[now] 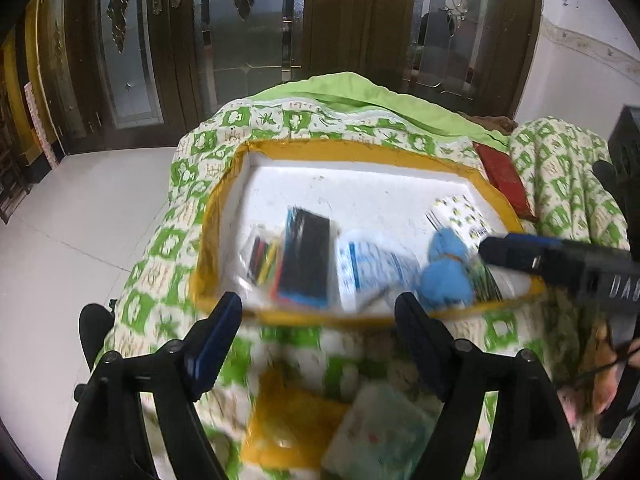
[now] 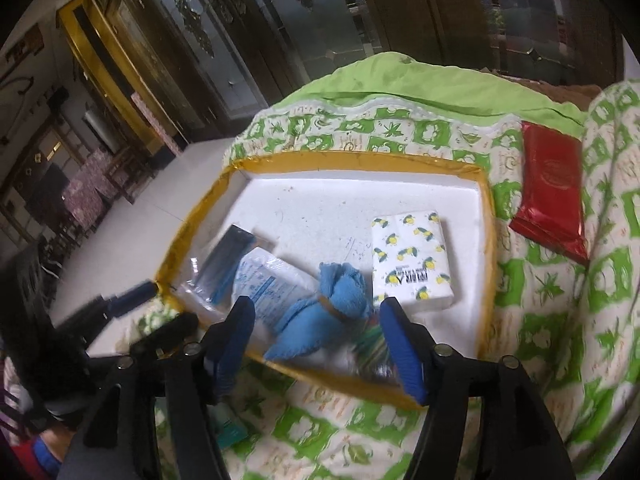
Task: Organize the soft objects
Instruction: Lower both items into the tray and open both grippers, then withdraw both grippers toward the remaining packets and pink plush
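A white foam tray with a yellow taped rim (image 1: 344,148) (image 2: 360,158) lies on a green patterned quilt. In it are a blue rolled cloth (image 1: 444,276) (image 2: 332,300), a lemon-print tissue pack (image 2: 408,256) (image 1: 464,216), a white and blue packet (image 1: 372,268) (image 2: 272,284), a dark flat pack (image 1: 308,260) (image 2: 228,260) and a clear bag with coloured items (image 1: 262,258). My left gripper (image 1: 320,320) is open and empty before the tray's near edge. My right gripper (image 2: 316,328) is open, with the blue cloth between its fingers' line of sight, not gripped.
A red packet (image 2: 552,188) (image 1: 504,176) lies on the quilt right of the tray. A yellow item (image 1: 288,420) and a pale green tissue pack (image 1: 376,432) lie on the quilt below the left gripper. White floor and dark glass doors (image 1: 248,40) lie beyond.
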`<state>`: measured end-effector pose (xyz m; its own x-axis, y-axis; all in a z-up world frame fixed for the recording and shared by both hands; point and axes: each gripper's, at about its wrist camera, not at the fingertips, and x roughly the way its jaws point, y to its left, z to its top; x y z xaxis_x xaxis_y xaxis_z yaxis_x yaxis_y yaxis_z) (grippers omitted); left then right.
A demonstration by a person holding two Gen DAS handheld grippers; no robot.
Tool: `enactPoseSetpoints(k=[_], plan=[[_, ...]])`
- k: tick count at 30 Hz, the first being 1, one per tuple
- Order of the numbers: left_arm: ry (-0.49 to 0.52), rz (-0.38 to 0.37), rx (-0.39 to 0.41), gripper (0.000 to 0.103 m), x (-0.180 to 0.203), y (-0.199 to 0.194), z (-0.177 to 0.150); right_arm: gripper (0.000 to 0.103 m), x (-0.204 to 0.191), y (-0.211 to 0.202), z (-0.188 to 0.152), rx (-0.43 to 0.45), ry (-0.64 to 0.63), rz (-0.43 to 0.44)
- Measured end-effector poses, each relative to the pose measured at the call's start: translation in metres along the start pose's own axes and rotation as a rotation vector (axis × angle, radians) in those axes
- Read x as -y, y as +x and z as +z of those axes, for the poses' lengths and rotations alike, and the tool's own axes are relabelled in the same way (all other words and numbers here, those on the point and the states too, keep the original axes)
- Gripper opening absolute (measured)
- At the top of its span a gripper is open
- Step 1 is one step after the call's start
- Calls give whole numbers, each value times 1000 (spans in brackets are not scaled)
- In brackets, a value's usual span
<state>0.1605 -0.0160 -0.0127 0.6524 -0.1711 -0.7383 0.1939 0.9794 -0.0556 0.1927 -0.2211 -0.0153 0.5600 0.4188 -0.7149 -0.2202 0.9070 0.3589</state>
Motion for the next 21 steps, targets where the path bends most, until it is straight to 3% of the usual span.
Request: enactPoseSetpoints(k=[9,21], plan=[[-62,-41,23,78,6,-32,-41,71,8,-43,-39,20,91,61],[-111,-64,19,79,1,-53,-67,71,7,-68,-91,-30,94,24]])
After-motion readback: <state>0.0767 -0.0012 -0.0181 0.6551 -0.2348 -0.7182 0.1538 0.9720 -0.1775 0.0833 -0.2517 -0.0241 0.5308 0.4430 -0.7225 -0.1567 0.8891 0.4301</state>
